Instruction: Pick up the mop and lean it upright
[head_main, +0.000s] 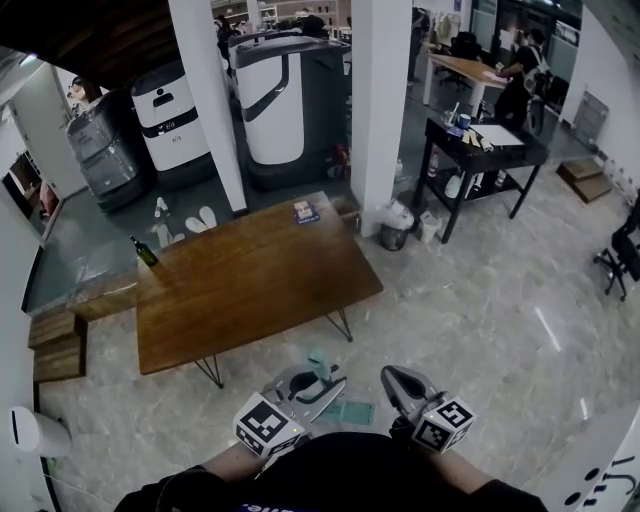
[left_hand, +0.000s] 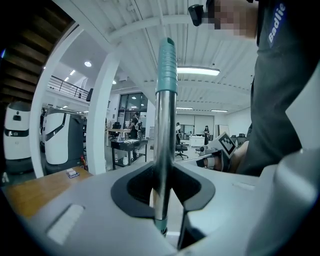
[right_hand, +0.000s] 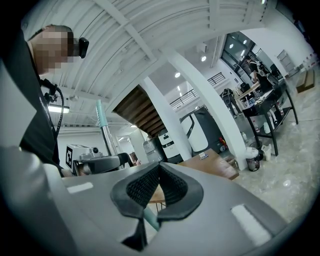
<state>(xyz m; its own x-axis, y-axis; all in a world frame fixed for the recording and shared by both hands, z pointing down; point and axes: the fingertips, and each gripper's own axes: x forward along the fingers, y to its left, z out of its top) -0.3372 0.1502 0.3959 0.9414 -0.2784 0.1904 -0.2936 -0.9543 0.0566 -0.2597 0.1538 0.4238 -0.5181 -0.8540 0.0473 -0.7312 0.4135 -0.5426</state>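
Left gripper (left_hand: 164, 186): jaws clenched on the mop (left_hand: 166, 105), metal shaft running up through the notch, teal grip above. Pole stands near upright, close in front of the person. In the head view a teal pad (head_main: 348, 411) lies on the floor (head_main: 480, 300) below the grippers; looks to be the mop's head, so the foot seems to be down.

Right gripper (right_hand: 159, 167): jaws closed together, grasping nothing. A teal sliver shows through the slit beneath; cannot tell what it is. It hangs just beside the left gripper, free.

Risks, as judged:
- Shaft is smooth metal and held at one place only. It could slide or twist in the jaws if tilted quickly.
- Floor is glossy tile. Once the mop leans, the head may skate out and the pole drop, more so at a shallow lean.
- Too upright a lean and it tips back when let go.

Surroundings: wooden desk (head_main: 250, 290) straight ahead with a bottle (head_main: 143, 250) and a small box (head_main: 306, 211) on it. White pillar (head_main: 380, 110) beyond its far corner, bin (head_main: 393, 236) at its foot. Large machines (head_main: 280, 100) behind. Black desk (head_main: 480, 150) to the right.

The wooden desk stands between the person and the pillar; its near edge is the closest support, but low against the pole.
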